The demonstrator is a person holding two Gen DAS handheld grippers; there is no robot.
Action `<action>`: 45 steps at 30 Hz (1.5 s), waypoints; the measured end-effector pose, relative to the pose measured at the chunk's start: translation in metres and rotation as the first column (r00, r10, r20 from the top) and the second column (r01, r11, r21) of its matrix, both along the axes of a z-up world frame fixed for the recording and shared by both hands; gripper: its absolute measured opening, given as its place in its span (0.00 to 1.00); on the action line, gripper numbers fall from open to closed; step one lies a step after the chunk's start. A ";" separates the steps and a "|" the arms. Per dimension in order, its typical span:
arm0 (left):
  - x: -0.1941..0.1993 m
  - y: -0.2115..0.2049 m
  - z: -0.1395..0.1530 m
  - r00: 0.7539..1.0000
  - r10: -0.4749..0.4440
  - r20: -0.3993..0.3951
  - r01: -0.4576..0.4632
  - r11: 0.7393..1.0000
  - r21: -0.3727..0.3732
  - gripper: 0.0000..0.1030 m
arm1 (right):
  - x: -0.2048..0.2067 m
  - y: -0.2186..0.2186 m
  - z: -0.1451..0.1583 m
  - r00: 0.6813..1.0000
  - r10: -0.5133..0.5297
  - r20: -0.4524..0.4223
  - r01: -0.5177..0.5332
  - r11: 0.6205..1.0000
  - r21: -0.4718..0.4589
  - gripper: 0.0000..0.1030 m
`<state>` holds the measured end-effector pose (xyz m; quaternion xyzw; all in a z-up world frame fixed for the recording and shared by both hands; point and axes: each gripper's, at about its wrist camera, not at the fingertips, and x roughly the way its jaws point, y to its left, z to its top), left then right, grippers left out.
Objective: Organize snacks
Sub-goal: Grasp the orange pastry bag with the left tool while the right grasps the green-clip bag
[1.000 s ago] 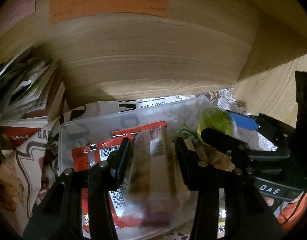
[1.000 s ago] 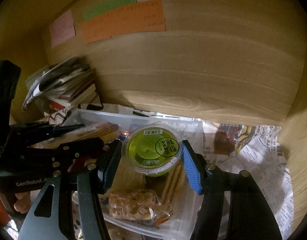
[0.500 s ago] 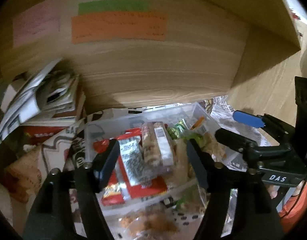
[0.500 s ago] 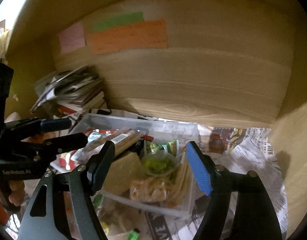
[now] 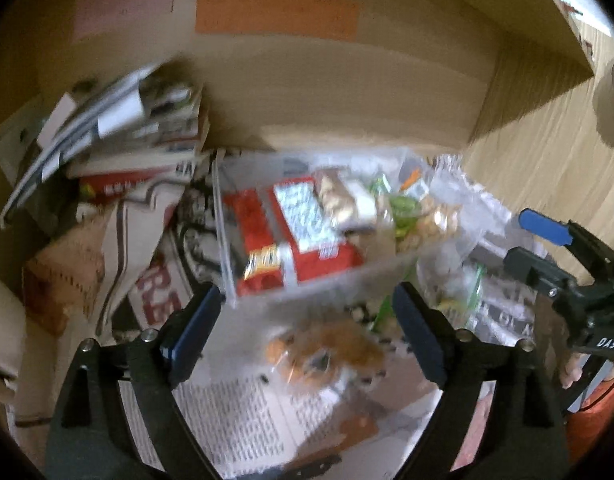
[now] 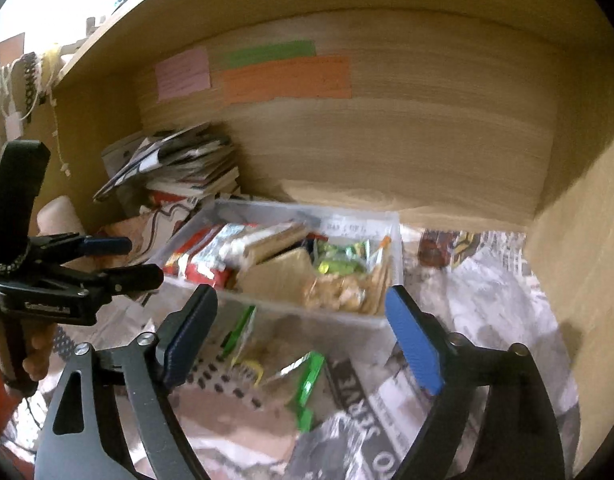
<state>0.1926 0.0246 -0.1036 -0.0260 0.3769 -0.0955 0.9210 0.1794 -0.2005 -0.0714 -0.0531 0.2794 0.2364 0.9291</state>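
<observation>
A clear plastic bin [image 5: 227,240] [image 6: 393,232] sits on newspaper inside a wooden shelf, filled with snacks: red packets [image 5: 303,256], a wrapped cracker bar [image 5: 343,200], a green jelly cup [image 6: 339,266] and biscuits [image 6: 339,296]. My left gripper [image 5: 307,332] is open and empty, just in front of the bin. My right gripper [image 6: 303,336] is open and empty, also in front of it. Each gripper shows in the other view, the left [image 6: 123,260] and the right [image 5: 539,244]. Loose snack bags [image 5: 327,352] [image 6: 307,380] lie in front of the bin.
A stack of magazines and books [image 5: 119,132] [image 6: 187,164] stands left of the bin. Coloured paper notes [image 5: 275,16] [image 6: 287,76] are stuck on the shelf's back wall. The shelf's side wall [image 6: 579,264] rises at the right. Newspaper [image 6: 479,288] covers the shelf floor.
My left gripper let go of the wrapped cracker bar and my right let go of the green jelly cup, both into the bin. Both grippers opened and pulled back from the bin.
</observation>
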 end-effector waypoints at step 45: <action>-0.035 0.004 -0.054 0.996 -0.022 -0.089 0.014 0.996 -0.089 0.58 | 0.007 0.026 -0.054 0.972 0.108 -0.207 -0.106 0.994 0.021 0.42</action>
